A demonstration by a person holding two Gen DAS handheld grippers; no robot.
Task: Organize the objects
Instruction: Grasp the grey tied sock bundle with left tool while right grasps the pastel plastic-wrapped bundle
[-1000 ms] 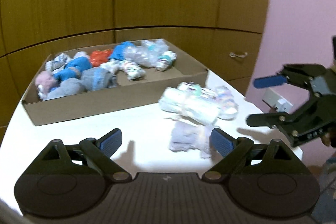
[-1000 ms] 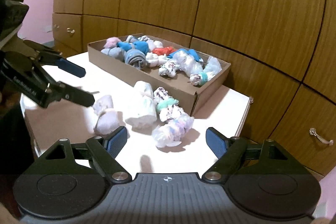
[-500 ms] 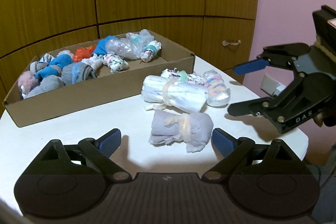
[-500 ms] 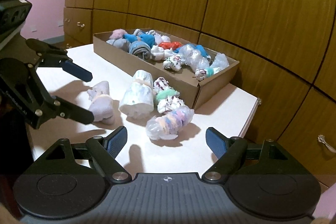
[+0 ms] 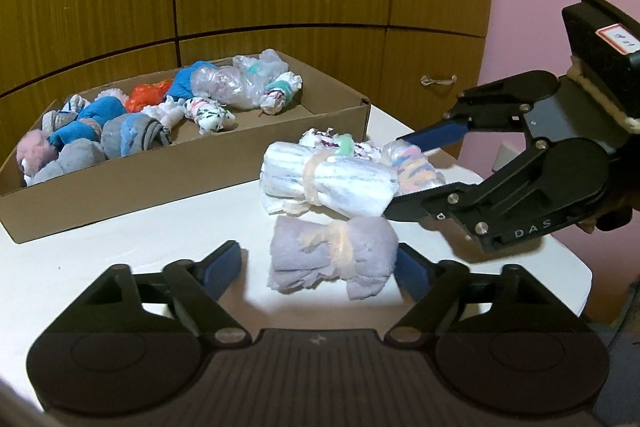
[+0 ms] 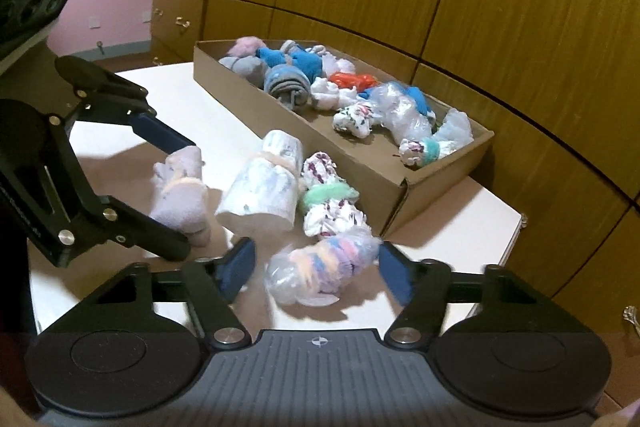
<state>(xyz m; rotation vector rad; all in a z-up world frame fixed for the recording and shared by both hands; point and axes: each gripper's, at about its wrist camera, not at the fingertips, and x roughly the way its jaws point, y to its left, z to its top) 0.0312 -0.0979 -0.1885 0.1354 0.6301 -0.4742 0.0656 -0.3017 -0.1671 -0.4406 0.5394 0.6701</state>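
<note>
Grey roll [image 5: 334, 257] banded orange, between spread left gripper [image 5: 318, 267] – bagged bundle [image 6: 322, 269] between spread right gripper [image 6: 316, 269]; table [image 5: 120, 247] edge near.

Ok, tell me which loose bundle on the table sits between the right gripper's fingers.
The plastic-wrapped pastel striped bundle, nearest the table's front edge. It lies between the open right gripper. The lilac bundle, by the left gripper, and the other two lie farther off.
</note>
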